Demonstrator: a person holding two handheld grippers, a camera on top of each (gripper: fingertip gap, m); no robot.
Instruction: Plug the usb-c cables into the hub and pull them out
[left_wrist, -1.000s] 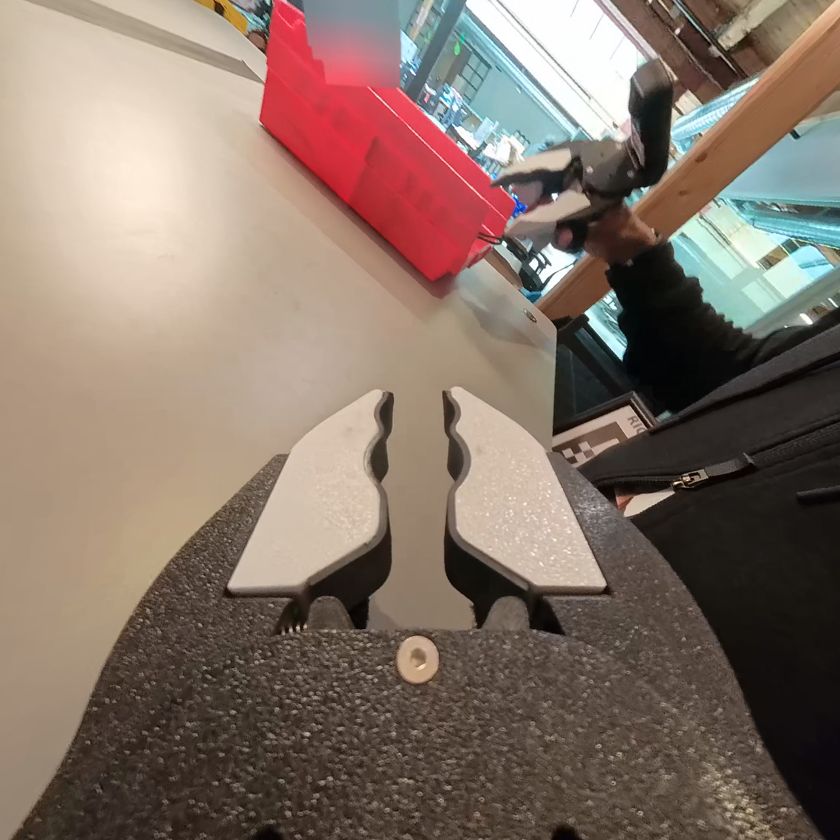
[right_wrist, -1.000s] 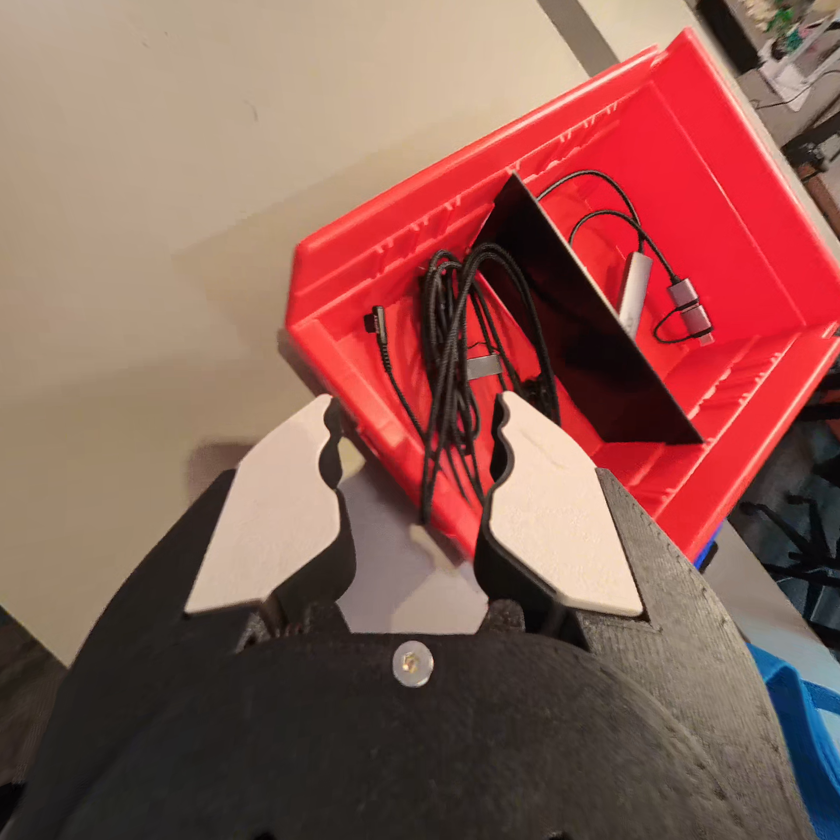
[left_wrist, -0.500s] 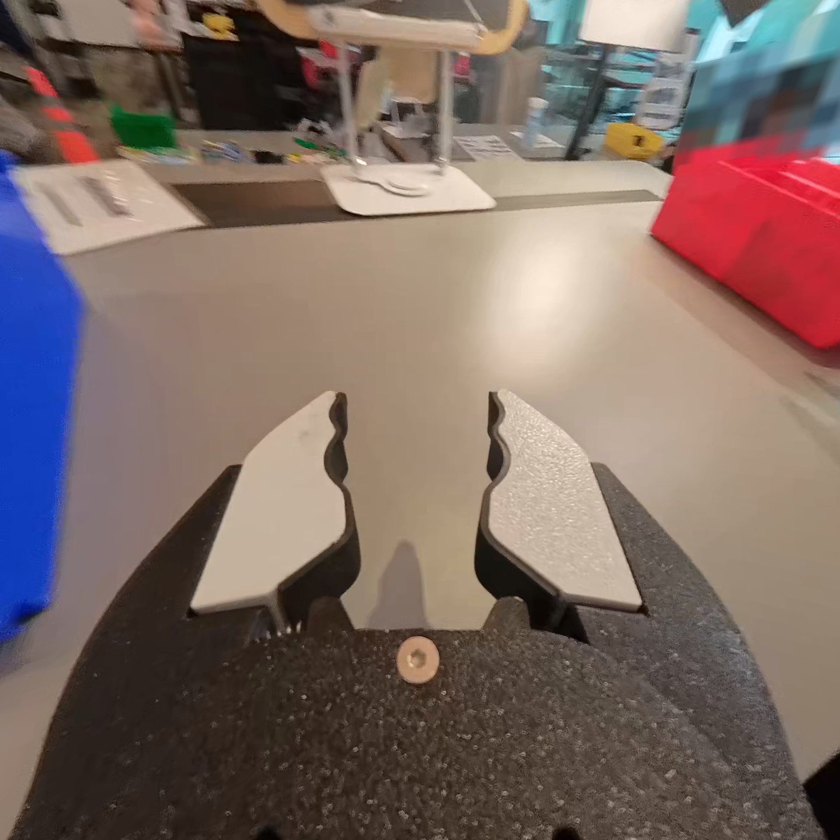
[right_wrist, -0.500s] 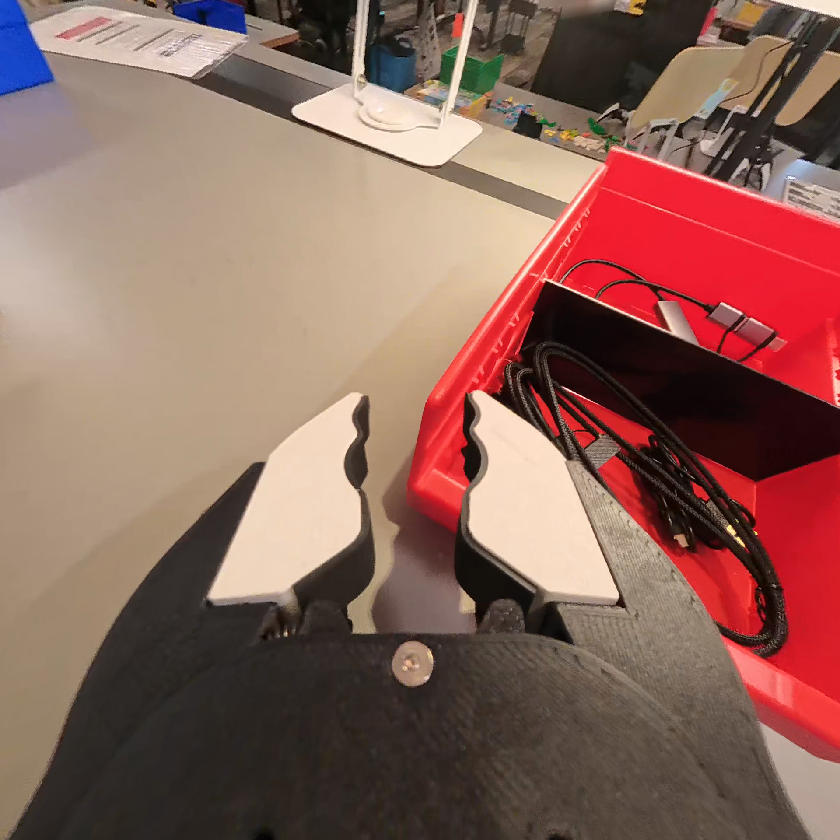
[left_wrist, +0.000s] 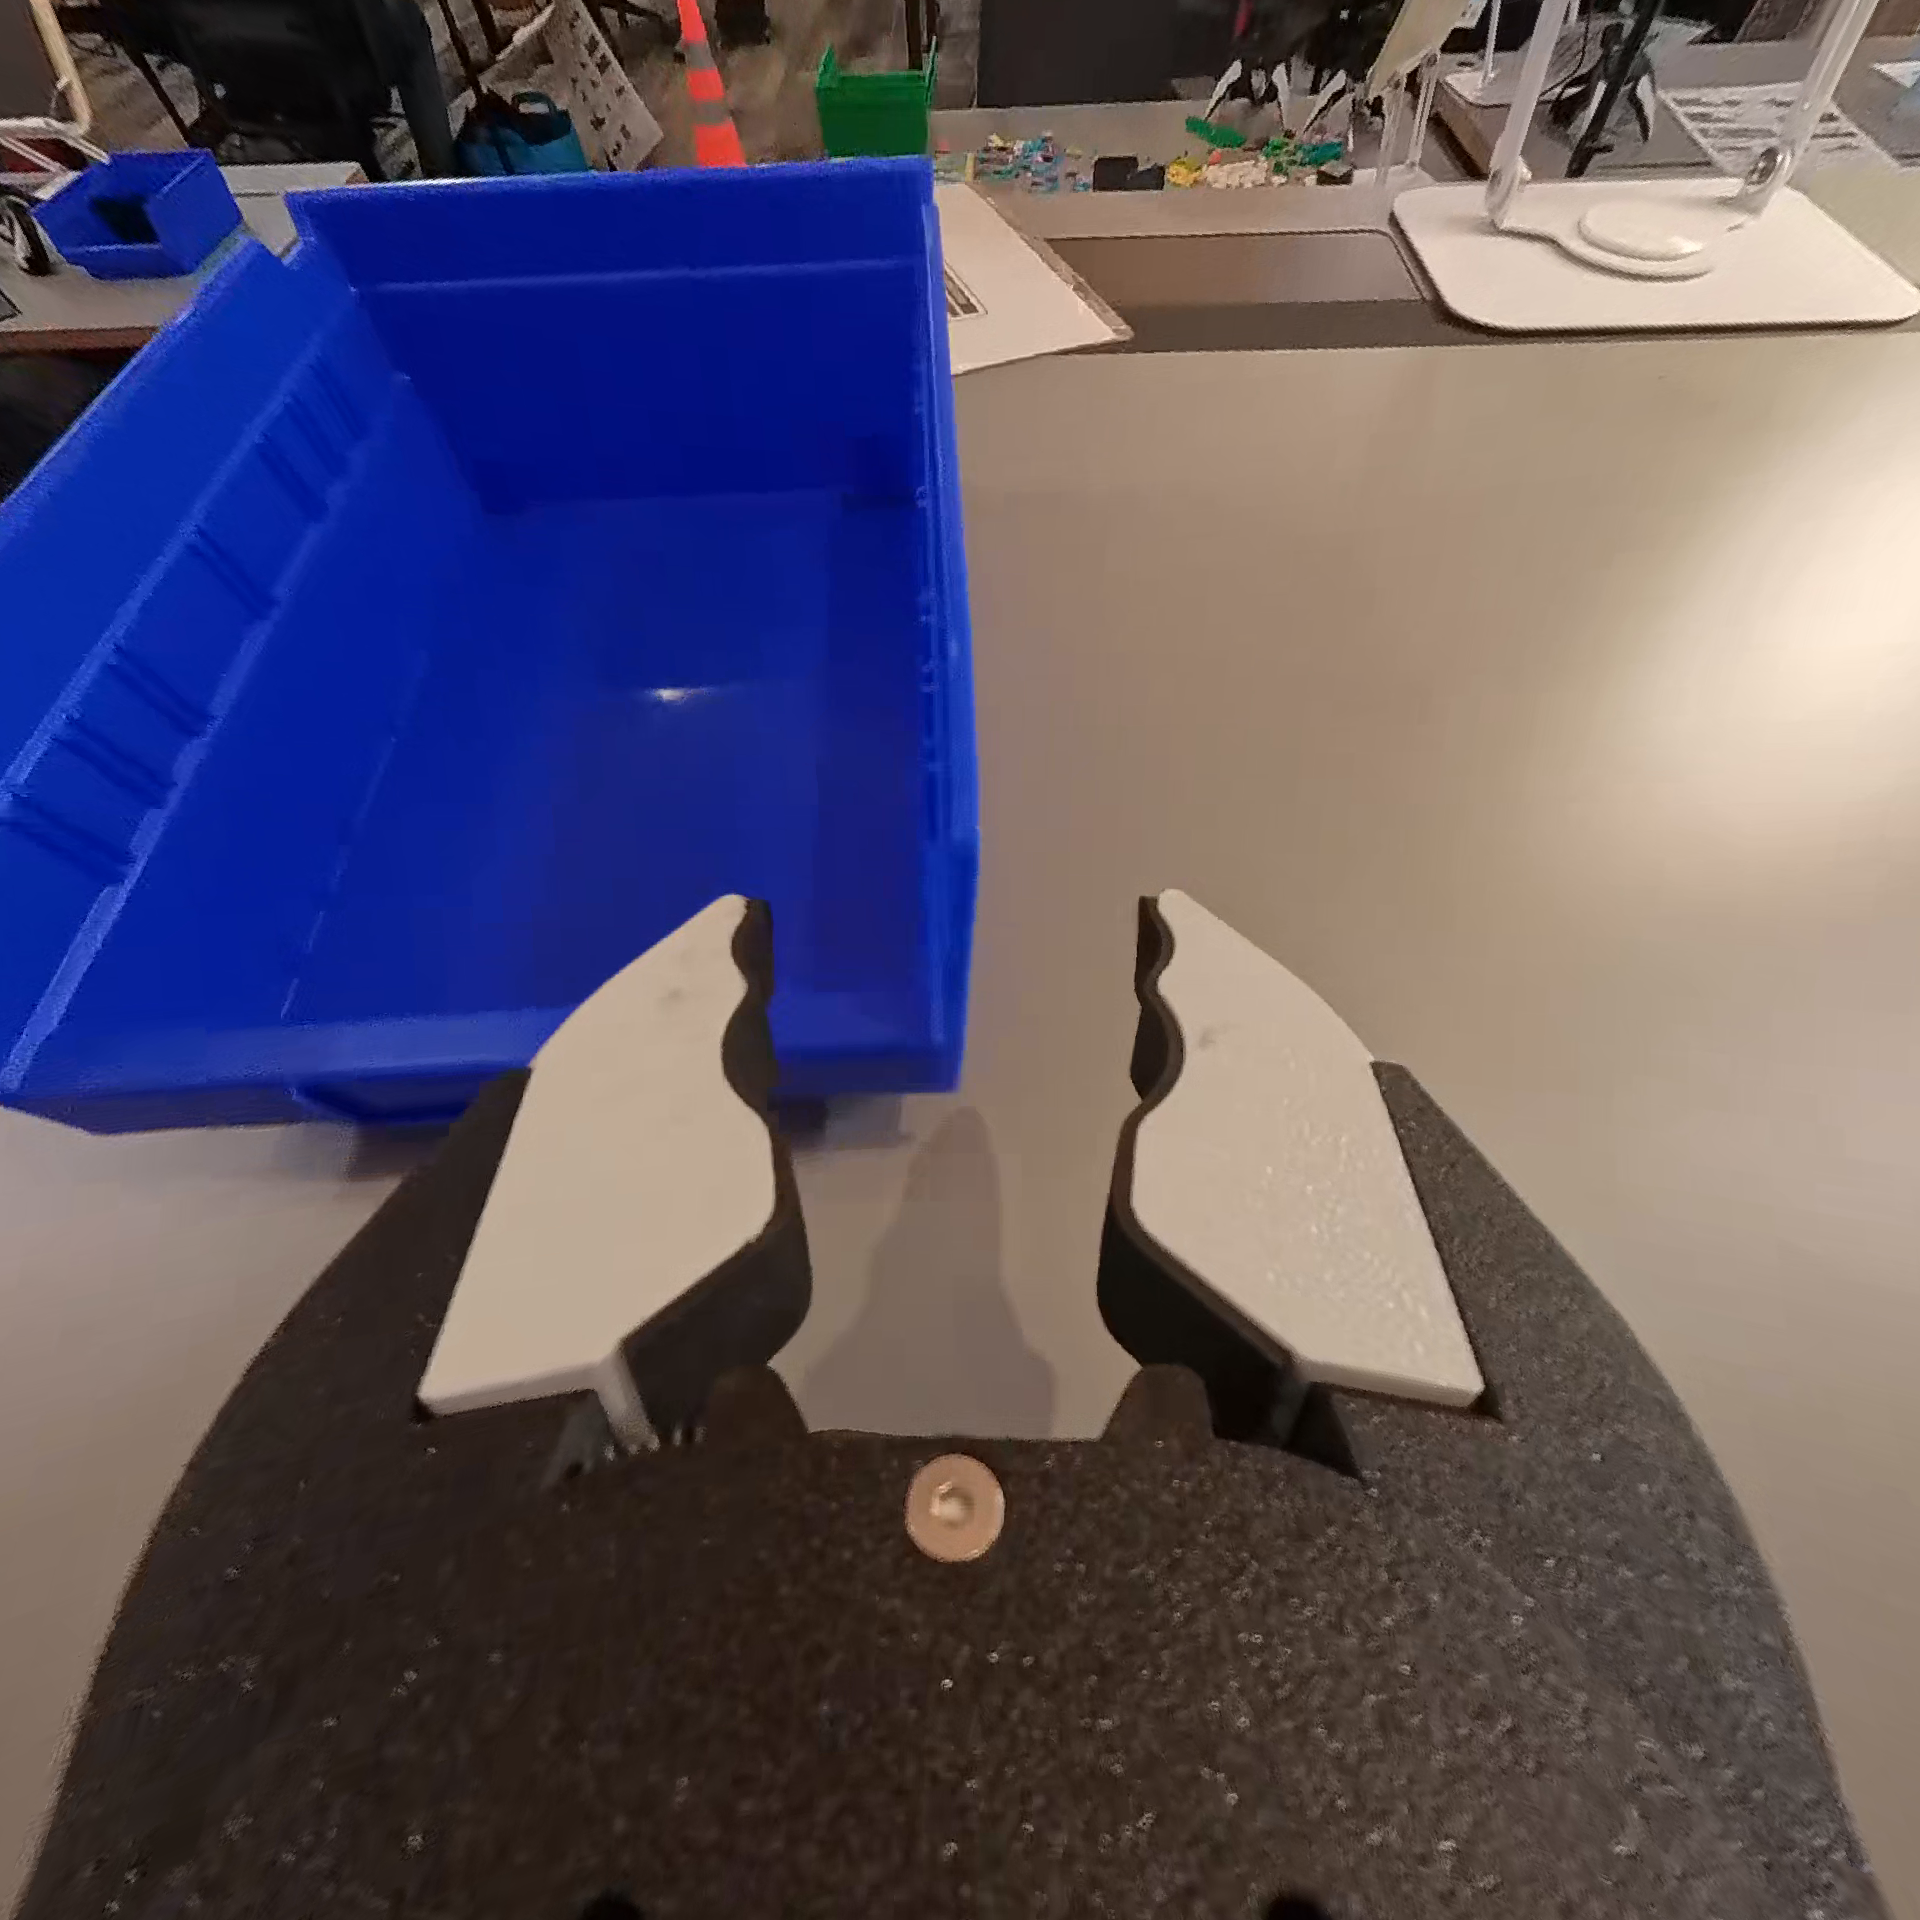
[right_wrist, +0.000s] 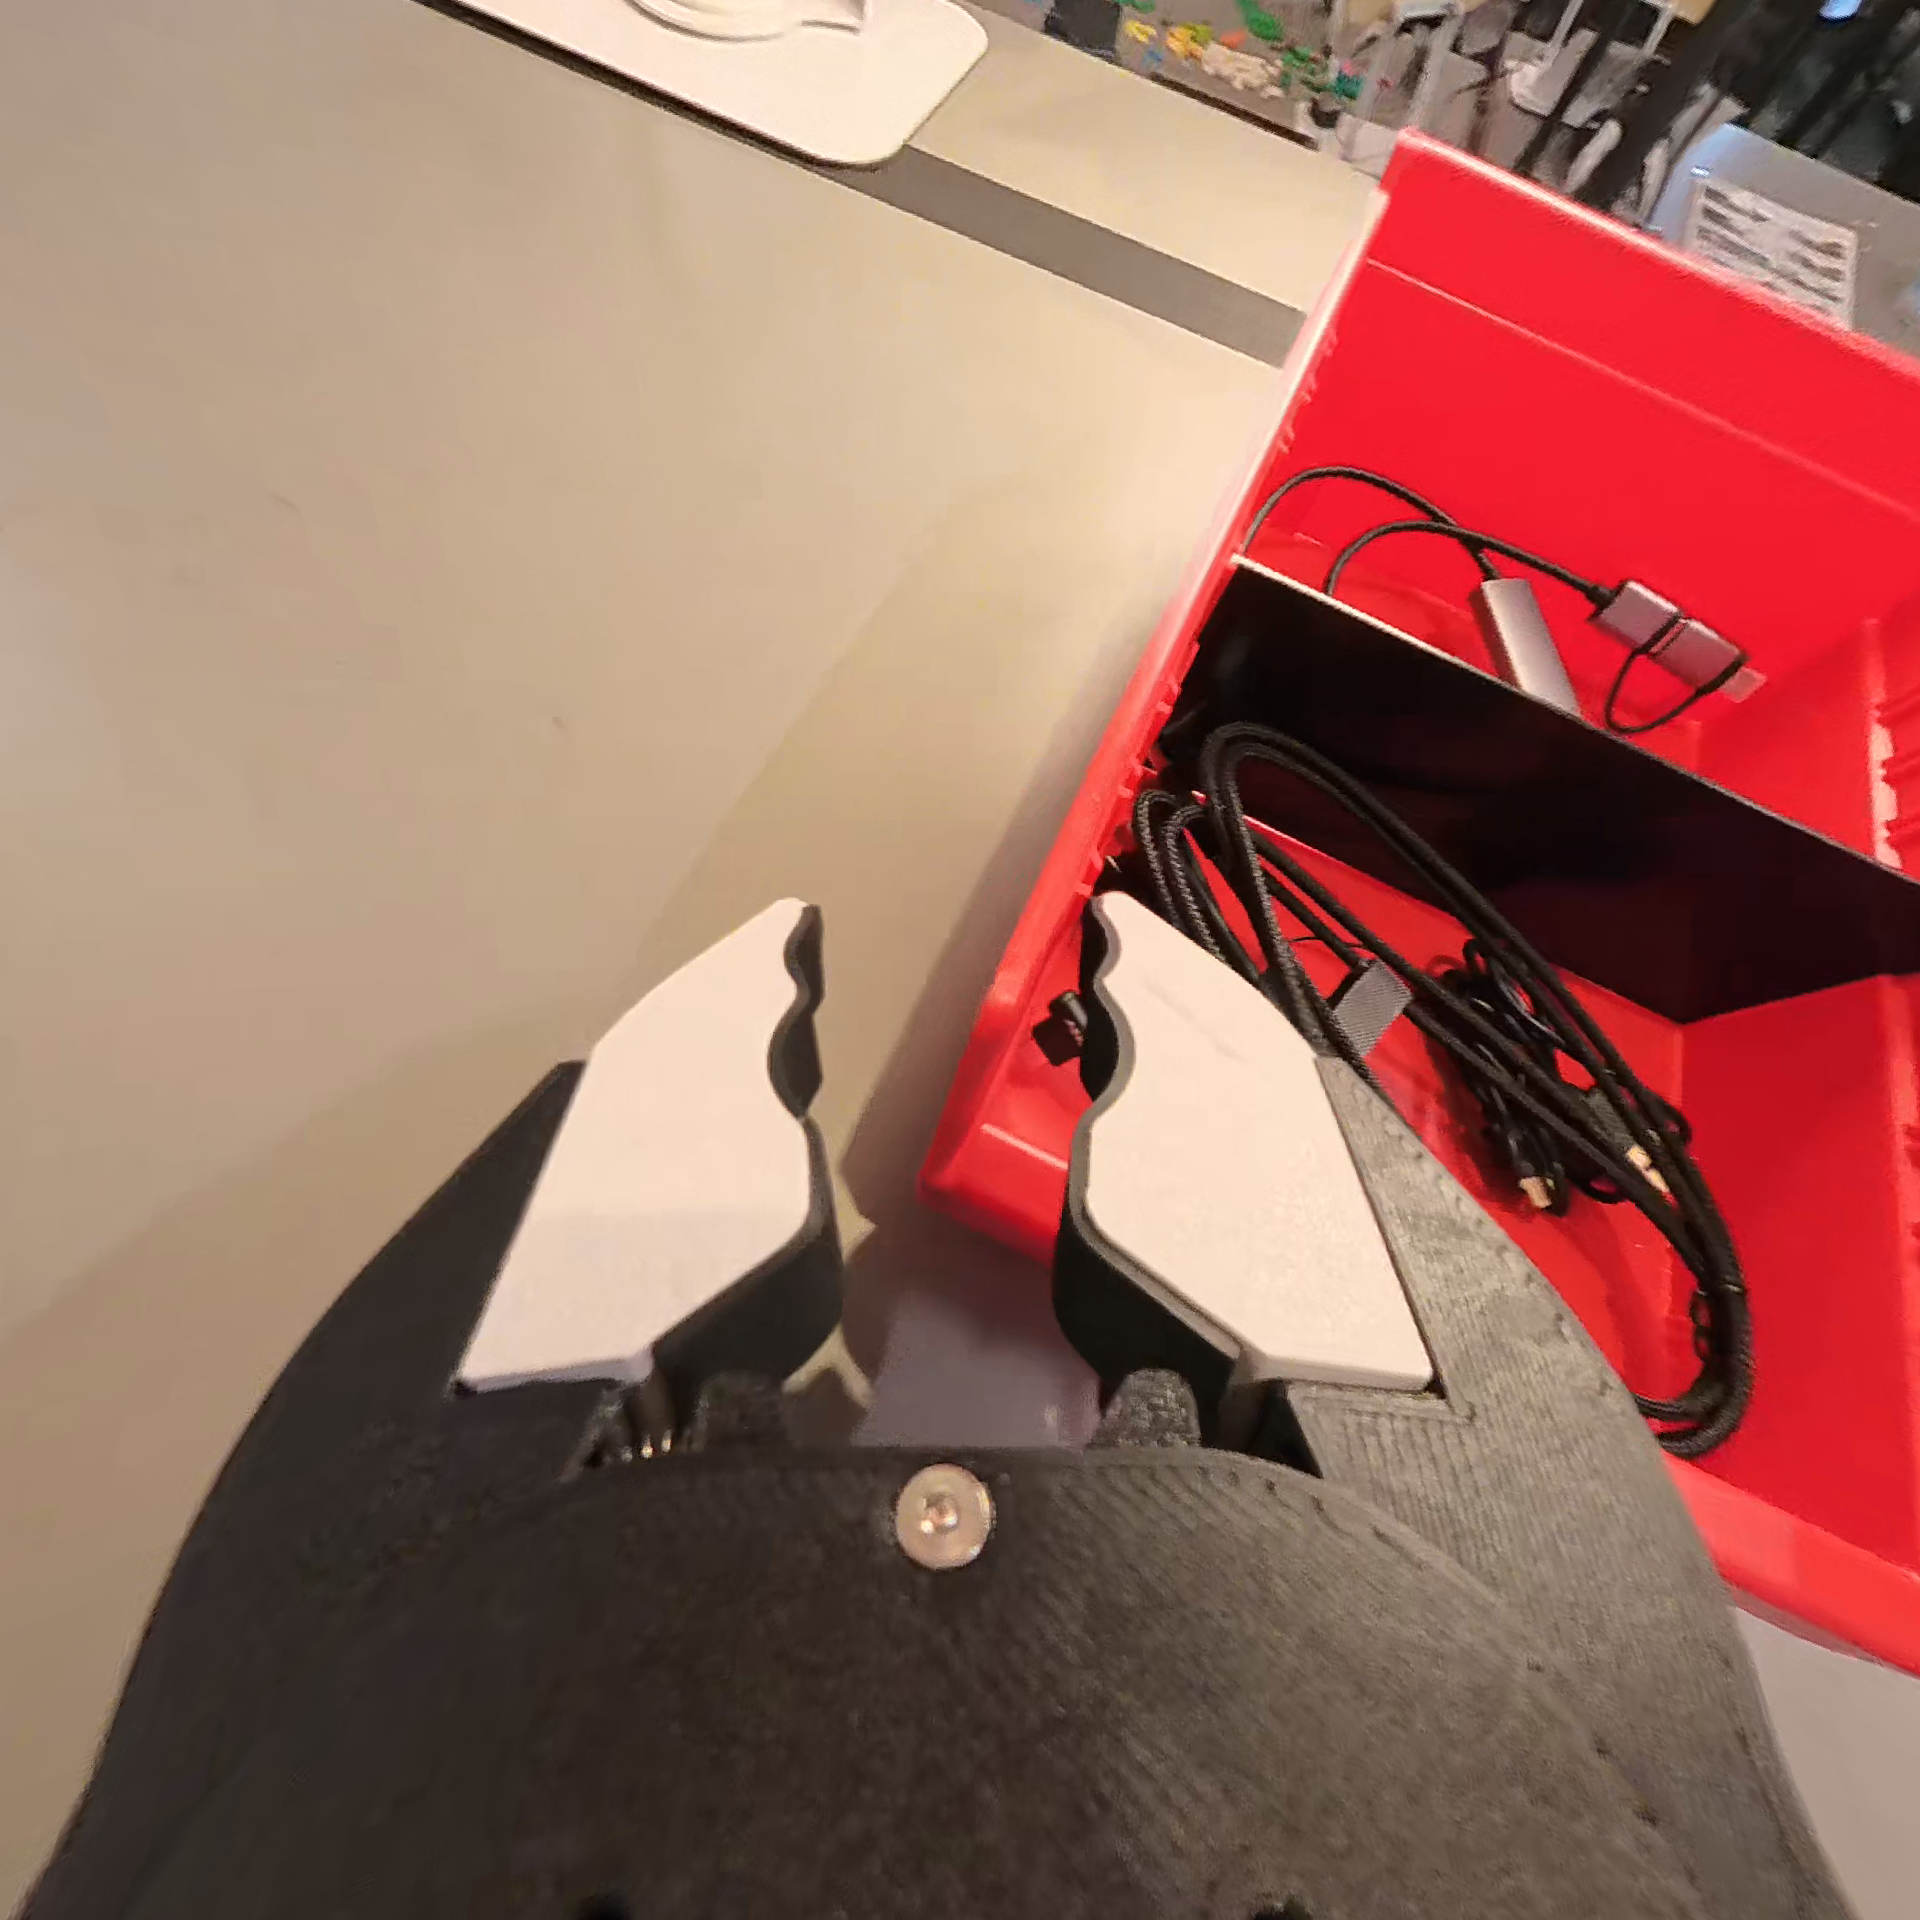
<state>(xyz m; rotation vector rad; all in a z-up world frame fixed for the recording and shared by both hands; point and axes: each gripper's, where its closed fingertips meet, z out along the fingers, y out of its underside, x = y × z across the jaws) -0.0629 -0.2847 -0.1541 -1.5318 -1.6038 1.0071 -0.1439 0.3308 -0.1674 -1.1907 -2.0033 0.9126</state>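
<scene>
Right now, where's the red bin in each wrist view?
Left wrist view: not in it; only the blue bin shows, on the left.
Right wrist view: the red bin fills the right side, cables in the near section, hub behind the black divider.
Shared landmark: the white stand base at the table's far edge.

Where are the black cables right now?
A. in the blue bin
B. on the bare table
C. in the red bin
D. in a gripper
C: the black cables lie coiled inside the red bin, in front of its black divider.
</scene>
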